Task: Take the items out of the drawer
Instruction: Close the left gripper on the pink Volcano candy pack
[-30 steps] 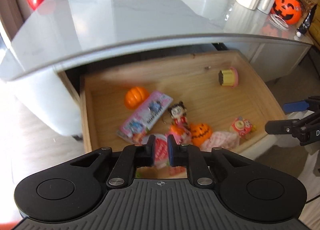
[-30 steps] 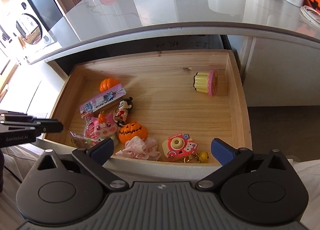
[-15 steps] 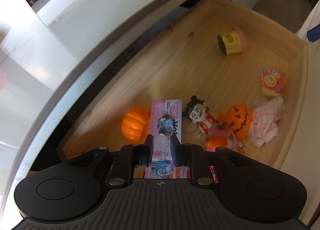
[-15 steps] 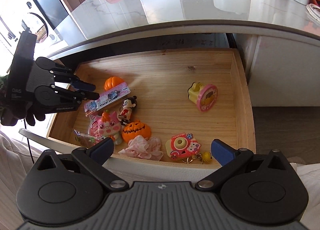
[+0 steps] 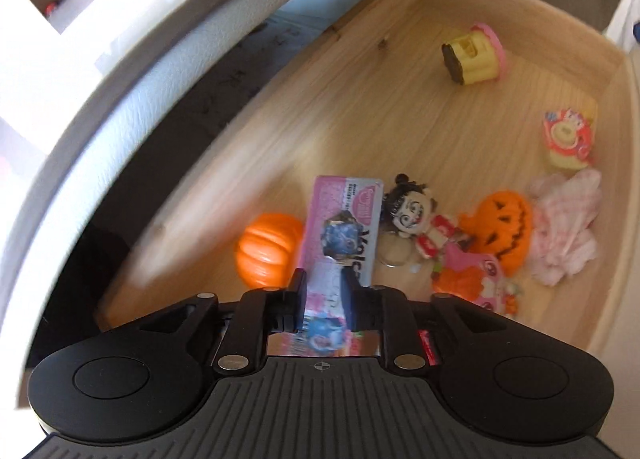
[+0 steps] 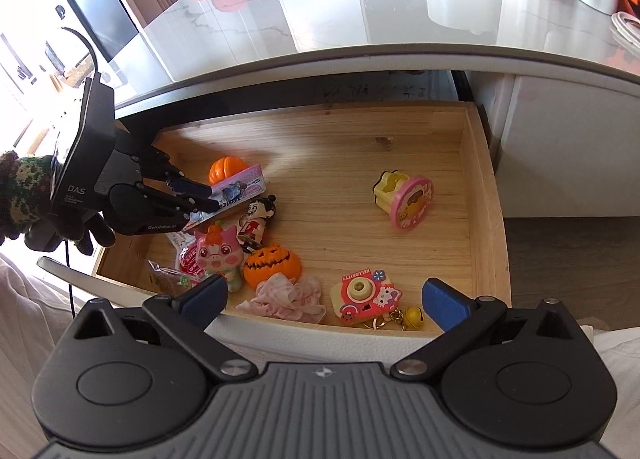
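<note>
Two pumpkins [image 6: 226,168] [image 6: 273,265] and one doll [image 6: 259,221] in drawer [image 6: 478,195].

Both claws are matte black plastic with a ribbed grey deck, round caps on either side and silver screws at the finger pivots. The right claw [image 6: 323,293] carries blue pads [image 6: 444,304] on its fingertips. The left claw [image 6: 200,199] bears white lettering on its housing ("DAS", with smaller print below) and a thin black cable [image 6: 70,271] hanging from it. The left hand [image 6: 60,233] wears a dark glove with a green-and-cream knitted cuff [image 6: 22,183].
</note>
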The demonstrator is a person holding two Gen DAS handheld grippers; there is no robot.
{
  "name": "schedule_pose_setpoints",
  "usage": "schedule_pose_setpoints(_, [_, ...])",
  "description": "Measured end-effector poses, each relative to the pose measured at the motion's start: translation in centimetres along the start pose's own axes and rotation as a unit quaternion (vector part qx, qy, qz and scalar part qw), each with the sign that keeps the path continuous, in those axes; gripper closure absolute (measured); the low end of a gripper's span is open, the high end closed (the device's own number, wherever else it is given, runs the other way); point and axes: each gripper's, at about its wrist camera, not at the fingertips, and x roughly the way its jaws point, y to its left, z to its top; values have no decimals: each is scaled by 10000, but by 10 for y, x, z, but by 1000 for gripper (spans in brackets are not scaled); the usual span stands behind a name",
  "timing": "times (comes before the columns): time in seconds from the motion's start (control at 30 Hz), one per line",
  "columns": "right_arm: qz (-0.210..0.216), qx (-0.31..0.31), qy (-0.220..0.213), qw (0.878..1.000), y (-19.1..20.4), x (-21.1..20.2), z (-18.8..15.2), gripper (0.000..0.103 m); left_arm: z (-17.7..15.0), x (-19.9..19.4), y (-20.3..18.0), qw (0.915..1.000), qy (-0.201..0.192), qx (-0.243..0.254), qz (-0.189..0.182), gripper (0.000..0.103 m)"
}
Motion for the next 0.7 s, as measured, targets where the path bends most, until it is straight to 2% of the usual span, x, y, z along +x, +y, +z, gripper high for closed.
schedule_pose_setpoints(0.1, [-2, -1, -19, 10000, 0, -1, -1, 0, 1, -1, -3, 9992, -37, 274, 273, 76])
schedule_pose_setpoints(0.17, [-5, 0, -27, 10000, 0, -1, -2, 0, 1, -2, -1, 9994, -15, 277, 207, 81])
schedule_pose_setpoints(0.27, [-12, 4, -25, 10000, 1, -1, -3, 0, 2, -3, 20, 9980, 128, -445, -418, 89])
schedule_pose_setpoints(0.33, [-31, 6, -24, 10000, 1, -1, -3, 0, 0, -2, 37, 9890, 218, -1061, -1003, 89])
schedule_pose_setpoints(0.37, [-35, 7, -24, 10000, 2, -1, -3, 0, -3, -3, 42, 9832, 220, -1285, -1274, 85])
schedule_pose_setpoints(0.4, [-36, 8, -21, 10000, 1, -1, -3, 0, -4, -3, 44, 9808, 200, -1337, -1409, 83])
schedule_pose_setpoints(0.43, [-35, 6, -25, 10000, 1, -1, -2, 0, -5, -5, 42, 9821, 174, -1258, -1393, 82])
schedule_pose_setpoints(0.5, [-40, 7, -31, 10000, 1, -1, -3, 0, 2, -10, 30, 9899, 118, -775, -1179, 82])
schedule_pose_setpoints(0.6, [-70, 8, -41, 10000, 3, -1, -3, 0, 12, -3, 12, 9943, 108, -255, -1032, 73])
schedule_pose_setpoints(0.7, [-127, 8, -51, 9999, 5, -1, -3, 0, 17, -3, 10, 9954, 123, -264, -911, 73])
